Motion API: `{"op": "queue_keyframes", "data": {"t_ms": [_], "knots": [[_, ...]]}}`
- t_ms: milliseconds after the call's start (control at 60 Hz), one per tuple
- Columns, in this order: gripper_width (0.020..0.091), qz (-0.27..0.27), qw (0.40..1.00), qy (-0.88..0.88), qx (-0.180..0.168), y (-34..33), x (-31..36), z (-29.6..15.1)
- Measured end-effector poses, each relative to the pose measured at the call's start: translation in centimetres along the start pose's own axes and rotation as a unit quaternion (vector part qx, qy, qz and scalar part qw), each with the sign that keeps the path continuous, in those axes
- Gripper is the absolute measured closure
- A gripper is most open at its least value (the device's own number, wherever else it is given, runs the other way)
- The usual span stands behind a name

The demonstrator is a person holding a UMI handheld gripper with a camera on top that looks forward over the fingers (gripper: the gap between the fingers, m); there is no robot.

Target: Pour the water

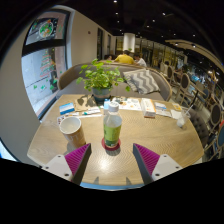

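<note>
A clear bottle (112,125) with a green label and a white cap stands upright on a red coaster (111,146) on the wooden table (150,135). Left of it sits a white paper cup (70,128). My gripper (112,160) is open, its magenta pads (78,158) spread wide on either side. The bottle stands just ahead of the fingertips, roughly centred between them, with clear gaps at both sides. Nothing is held.
A potted green plant (100,77) stands at the table's far middle. Books and papers (152,106) lie at the far right, and a small blue item (67,108) at the far left. Sofas and chairs (150,80) lie beyond the table.
</note>
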State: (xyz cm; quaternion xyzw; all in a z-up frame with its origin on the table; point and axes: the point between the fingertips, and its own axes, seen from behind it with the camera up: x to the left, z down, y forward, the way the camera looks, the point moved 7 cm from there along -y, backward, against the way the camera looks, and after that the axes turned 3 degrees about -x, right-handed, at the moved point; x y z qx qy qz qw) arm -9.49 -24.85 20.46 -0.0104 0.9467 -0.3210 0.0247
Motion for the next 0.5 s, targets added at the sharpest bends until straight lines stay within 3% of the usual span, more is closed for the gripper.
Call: {"op": "queue_keyframes", "data": {"t_ms": [217,500], "knots": [[0.0251,0.013,1.0,-0.001,0.007,-7.4,2.2,0.3],[0.0254,0.015,1.0,0.002,0.004,-8.9,2.5,-0.1]]}}
